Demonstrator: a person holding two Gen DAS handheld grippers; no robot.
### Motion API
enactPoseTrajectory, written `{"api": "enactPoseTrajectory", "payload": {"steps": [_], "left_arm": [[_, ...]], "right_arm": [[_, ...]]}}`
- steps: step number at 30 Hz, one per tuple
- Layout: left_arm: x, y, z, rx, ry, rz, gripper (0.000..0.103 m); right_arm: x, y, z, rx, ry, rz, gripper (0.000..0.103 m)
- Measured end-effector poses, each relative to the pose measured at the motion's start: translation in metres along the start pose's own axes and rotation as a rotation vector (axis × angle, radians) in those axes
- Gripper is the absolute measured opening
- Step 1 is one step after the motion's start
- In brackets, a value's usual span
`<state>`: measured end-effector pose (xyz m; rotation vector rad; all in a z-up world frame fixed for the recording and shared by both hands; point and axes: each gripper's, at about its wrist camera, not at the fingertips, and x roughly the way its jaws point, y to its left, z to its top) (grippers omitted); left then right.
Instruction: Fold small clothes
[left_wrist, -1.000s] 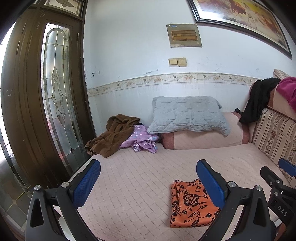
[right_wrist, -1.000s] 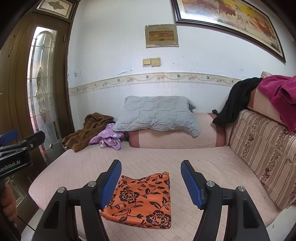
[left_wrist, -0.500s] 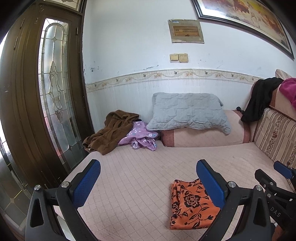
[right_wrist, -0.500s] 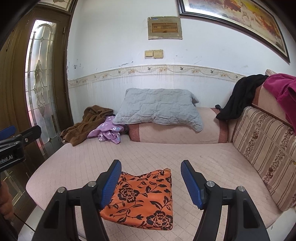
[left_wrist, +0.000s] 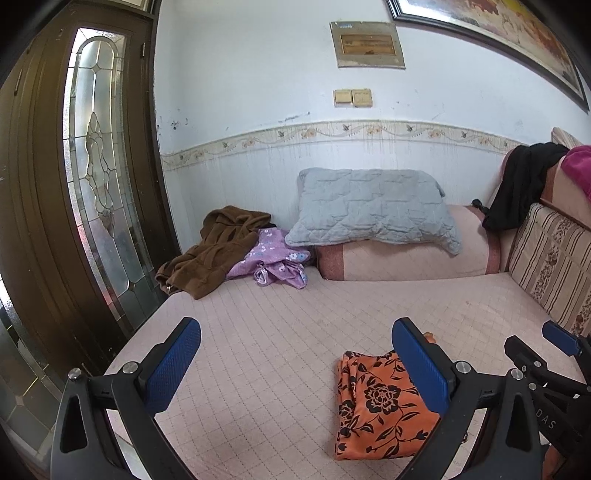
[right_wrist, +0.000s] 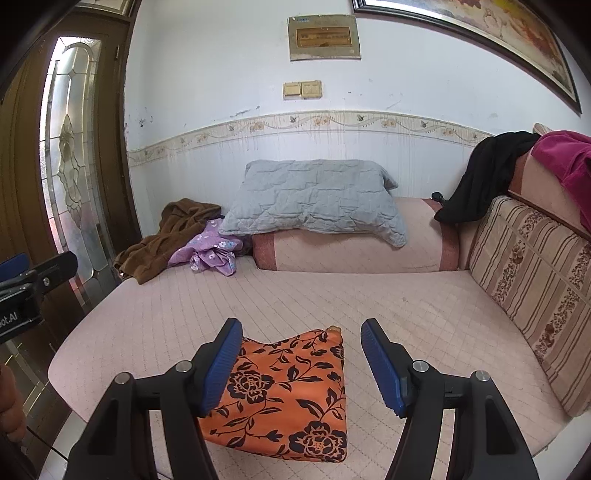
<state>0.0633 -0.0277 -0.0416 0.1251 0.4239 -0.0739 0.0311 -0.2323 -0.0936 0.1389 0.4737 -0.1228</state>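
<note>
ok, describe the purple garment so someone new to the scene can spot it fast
Start at the grey quilted pillow lying on the bolster at the far end of the pink mattress. Just left of it, a crumpled purple garment lies beside a brown garment. It alone is lilac with small pale flowers.

Home, lived-in sitting rm w/ daybed. Evidence: wide pink quilted mattress (right_wrist: 424, 306) used as seat, striped floral back cushions (right_wrist: 532, 266) at right, grey quilted pillow (right_wrist: 314, 199) on bolster (right_wrist: 351, 254) at far end. Clothes lying about: brown garment (left_wrist: 218, 251) + purple floral piece (left_wrist: 273, 258) heaped in corner, black garment (right_wrist: 476, 181) + magenta one (right_wrist: 565, 158) draped over backrest. Dark wood door w/ leaded glass panel (left_wrist: 99, 166) on left. White wall w/ floral border strip (right_wrist: 314, 122), light switches (right_wrist: 302, 89), framed painting (right_wrist: 480, 33), small framed plaque (right_wrist: 324, 37). Paint scuffed, domestic wear.
</note>
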Motion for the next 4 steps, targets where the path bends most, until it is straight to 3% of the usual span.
{"api": "enactPoseTrajectory", "payload": {"steps": [4], "left_arm": [[0.027, 0.0, -0.005, -0.013, 0.036, 0.011, 0.103]], "right_arm": [[0.024, -0.011, -0.005, 0.027, 0.036, -0.007, 0.07]]}}
